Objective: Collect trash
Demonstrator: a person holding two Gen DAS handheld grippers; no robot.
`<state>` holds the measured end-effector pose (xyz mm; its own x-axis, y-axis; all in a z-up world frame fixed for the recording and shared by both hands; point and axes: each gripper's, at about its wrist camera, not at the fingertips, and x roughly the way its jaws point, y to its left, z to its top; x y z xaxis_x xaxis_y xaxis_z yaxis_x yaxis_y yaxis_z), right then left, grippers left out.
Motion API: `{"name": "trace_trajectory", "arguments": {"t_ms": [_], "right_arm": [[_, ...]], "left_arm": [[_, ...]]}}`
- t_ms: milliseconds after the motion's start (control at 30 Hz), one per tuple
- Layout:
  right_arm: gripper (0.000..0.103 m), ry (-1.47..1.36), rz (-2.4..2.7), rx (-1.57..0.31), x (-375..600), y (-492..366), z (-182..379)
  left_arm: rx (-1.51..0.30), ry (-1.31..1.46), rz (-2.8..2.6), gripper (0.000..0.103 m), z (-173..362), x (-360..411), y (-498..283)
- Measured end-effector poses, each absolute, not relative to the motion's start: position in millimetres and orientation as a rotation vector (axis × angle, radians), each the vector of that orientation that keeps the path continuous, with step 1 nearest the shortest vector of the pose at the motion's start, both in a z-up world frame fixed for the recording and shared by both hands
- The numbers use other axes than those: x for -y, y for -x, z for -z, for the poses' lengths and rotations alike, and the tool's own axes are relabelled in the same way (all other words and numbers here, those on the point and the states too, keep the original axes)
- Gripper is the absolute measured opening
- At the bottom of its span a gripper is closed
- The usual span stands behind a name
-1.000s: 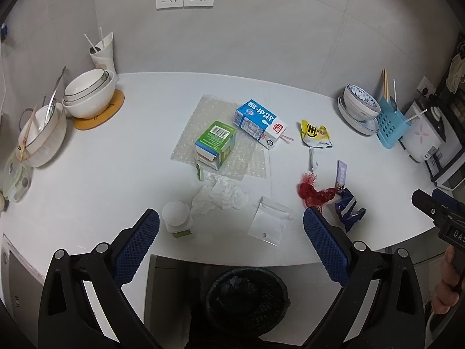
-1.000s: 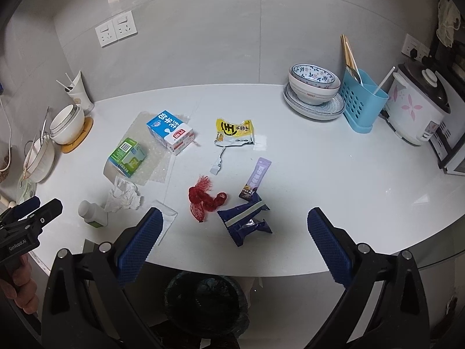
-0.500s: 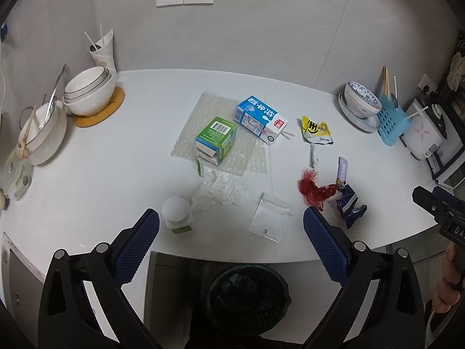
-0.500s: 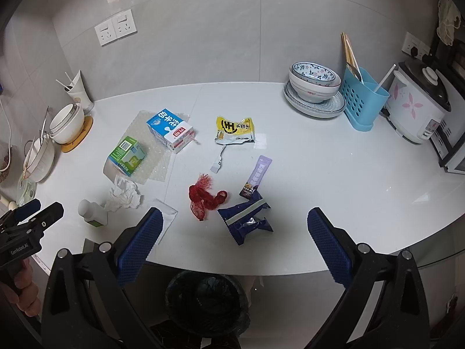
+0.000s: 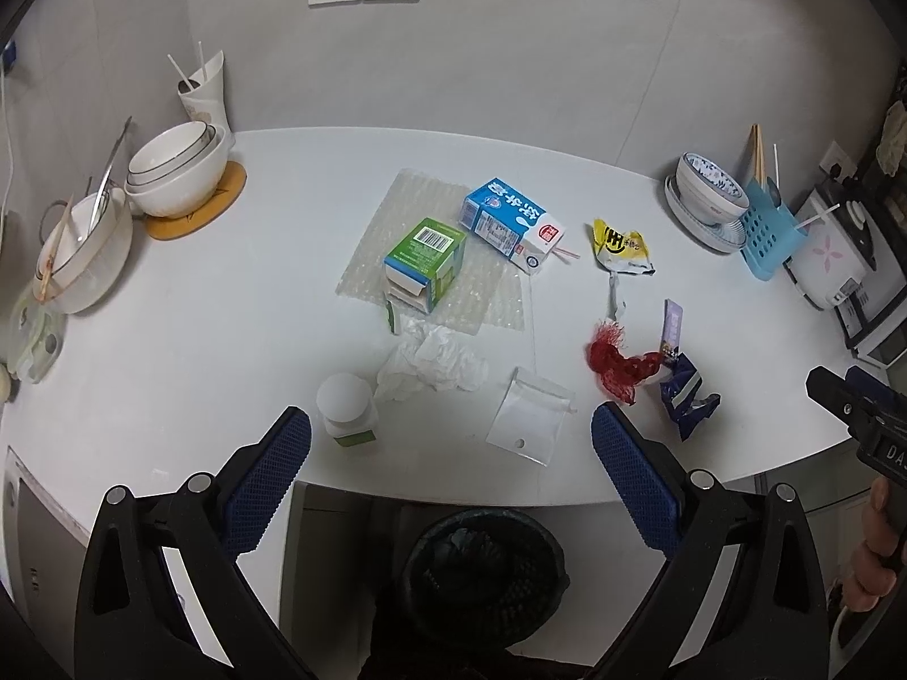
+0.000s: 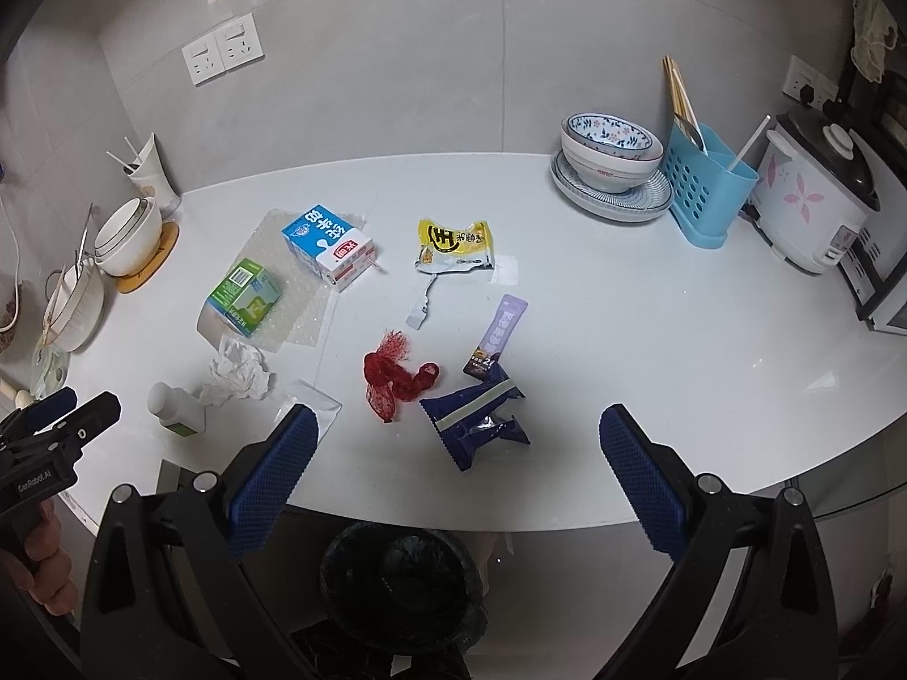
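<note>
Both tools hang wide open and empty above the near edge of the counter (image 5: 170,351): the left tool (image 5: 450,453) over the white bottle and clear bag, the right tool (image 6: 453,447) over the dark blue wrapper. Over the last second each has drifted only slightly, so that the litter sits a little lower and nearer the fingers in both views; nothing on the counter has shifted. I judge that collecting has not begun and this is the approach to a first pick.

Nearest of all, below the counter's lip, stands the black bin (image 6: 397,578), directly under the gap between the tools, so a drop needs only a short pull back past the edge. Just beyond the lip lie the white bottle (image 5: 347,409), the clear bag (image 5: 530,422) and the dark blue wrapper (image 6: 476,419); the bag is close to the edge and could slide off if nudged. Next come the crumpled tissue (image 5: 433,365), touching the bottle's side, and the red net (image 6: 397,377) beside the wrapper, with the purple sachet (image 6: 499,334) just behind. Farther on are the green box (image 5: 425,263) and blue carton (image 5: 513,224) on bubble wrap (image 5: 385,232), and the yellow packet (image 6: 456,243).

Open counter lies to the right. Bowls (image 5: 181,170) crowd the far left; dishes (image 6: 612,167), a blue rack (image 6: 706,192) and a rice cooker (image 6: 816,198) crowd the far right.
</note>
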<state>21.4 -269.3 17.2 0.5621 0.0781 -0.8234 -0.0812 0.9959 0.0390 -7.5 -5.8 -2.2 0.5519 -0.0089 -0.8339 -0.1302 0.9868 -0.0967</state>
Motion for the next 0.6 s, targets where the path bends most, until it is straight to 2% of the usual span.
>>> {"name": "trace_trajectory", "arguments": {"t_ms": [600], "right_arm": [[0.096,0.000,-0.101,-0.973,268.3,-18.7,-16.1]], "left_arm": [[-0.996,0.152,-0.078,0.097,5.0,4.9,9.5]]}}
